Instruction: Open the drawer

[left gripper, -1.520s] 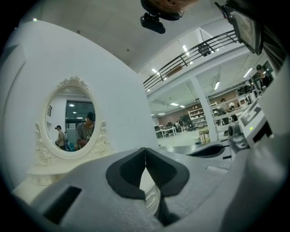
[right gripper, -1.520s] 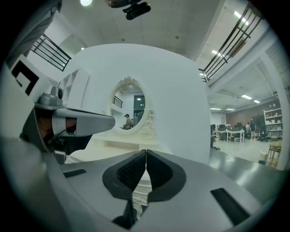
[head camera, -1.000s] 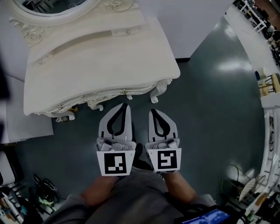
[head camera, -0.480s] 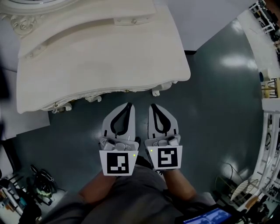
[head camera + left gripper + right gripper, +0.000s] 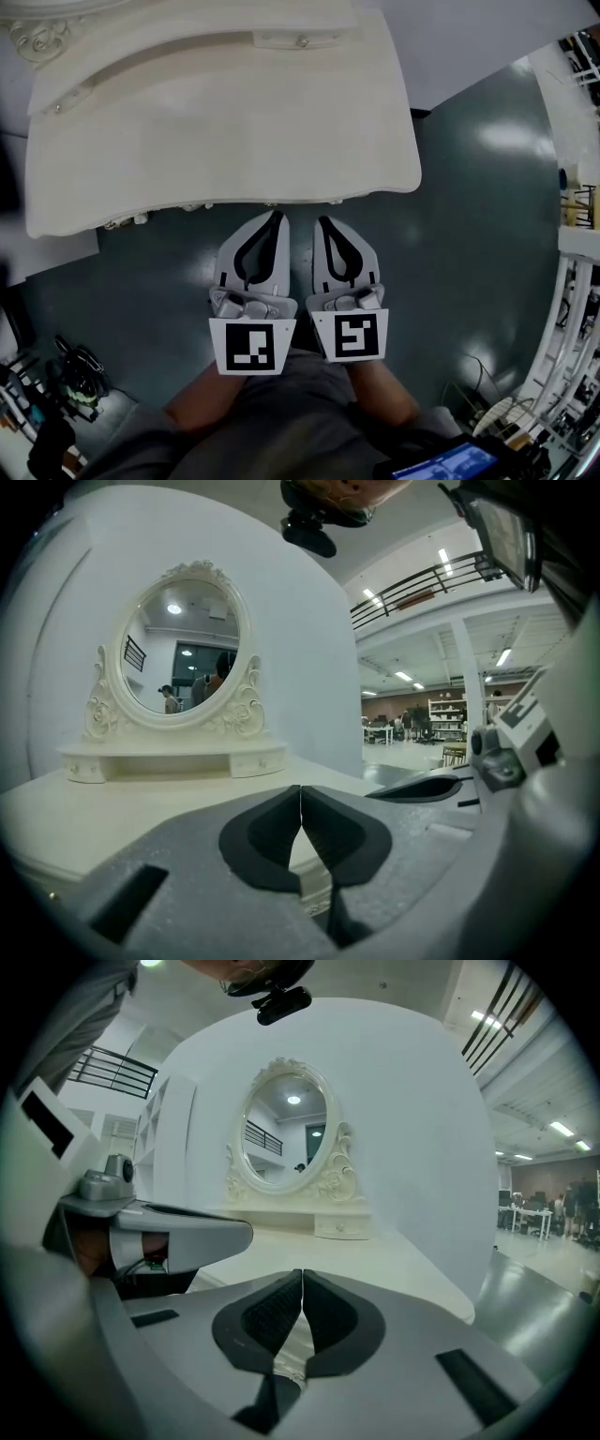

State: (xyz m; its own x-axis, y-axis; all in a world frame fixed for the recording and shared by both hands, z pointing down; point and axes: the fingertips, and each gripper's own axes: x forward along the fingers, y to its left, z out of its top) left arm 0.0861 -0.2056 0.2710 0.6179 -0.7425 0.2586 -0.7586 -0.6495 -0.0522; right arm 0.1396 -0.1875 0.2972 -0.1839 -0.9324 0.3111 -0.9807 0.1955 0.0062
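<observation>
— Two grippers closing in: what has changed?
— Both have come forward and down. A second ago a strip of floor (image 5: 450, 234) showed between my tips and the counter (image 5: 234, 141). Now its front edge lies just ahead of the left gripper (image 5: 274, 217) and the right gripper (image 5: 322, 222), and neither touches it.
— What does that mean for the task?
— It is only the approach, I judge. Both pairs of jaws are clenched tip to tip on nothing, and they must part before they can take a knob.
— Where is the drawer?
— Seen from above, the overhanging top now hides the front face that showed earlier. Only carved trim (image 5: 292, 1361) peeps out below my right jaws. I cannot tell which drawer is meant.
— Count, then.
— One counter, one oval mirror (image 5: 183, 644), one shelf (image 5: 169, 754) under it, two small drawers (image 5: 258, 759) at the shelf's ends, and two grippers.
</observation>
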